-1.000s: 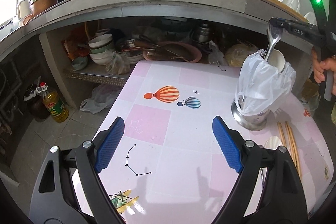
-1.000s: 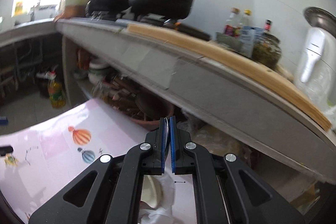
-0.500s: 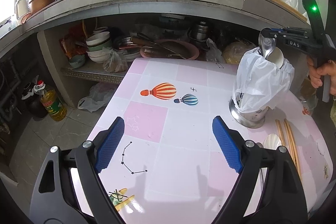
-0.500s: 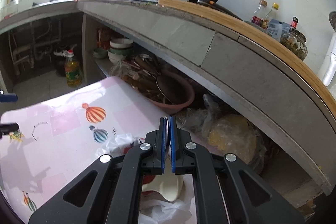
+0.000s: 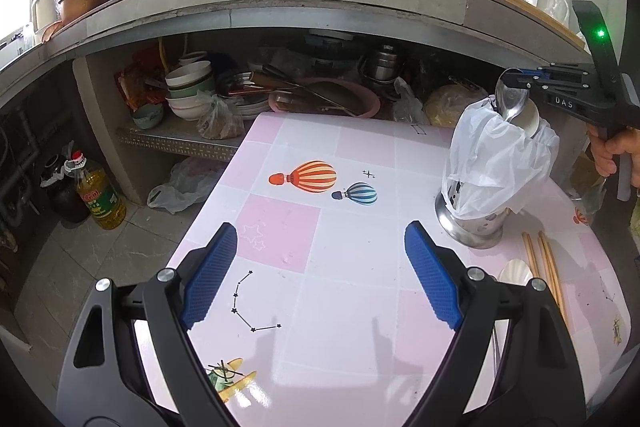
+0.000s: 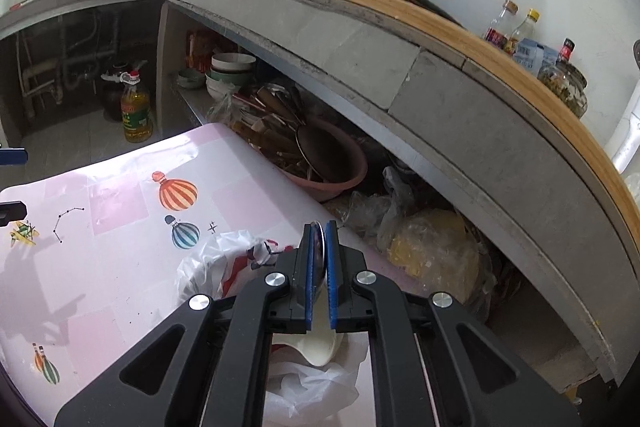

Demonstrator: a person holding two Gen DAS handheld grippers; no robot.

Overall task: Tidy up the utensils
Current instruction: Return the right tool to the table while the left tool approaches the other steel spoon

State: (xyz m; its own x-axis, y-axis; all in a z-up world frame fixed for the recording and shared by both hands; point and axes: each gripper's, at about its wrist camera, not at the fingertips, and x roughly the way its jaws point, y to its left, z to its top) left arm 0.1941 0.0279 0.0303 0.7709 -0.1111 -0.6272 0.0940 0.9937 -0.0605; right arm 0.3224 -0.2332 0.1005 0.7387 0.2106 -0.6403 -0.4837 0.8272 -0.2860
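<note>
utensil holder (image 5: 472, 227) on table (image 5: 280, 227), chopsticks (image 5: 546, 267) beside

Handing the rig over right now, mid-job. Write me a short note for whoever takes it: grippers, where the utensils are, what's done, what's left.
Right gripper: shut on the metal spoon by its bowl, handle down into the utensil holder, which is steel and draped in a white plastic bag.
Left gripper: open, empty, over the table.
Done: a white spoon already stands in the holder; the metal spoon is not yet released.
Left: let go of the metal spoon, then collect the chopsticks and the shell-shaped white spoon lying on the table beside the holder.
</note>
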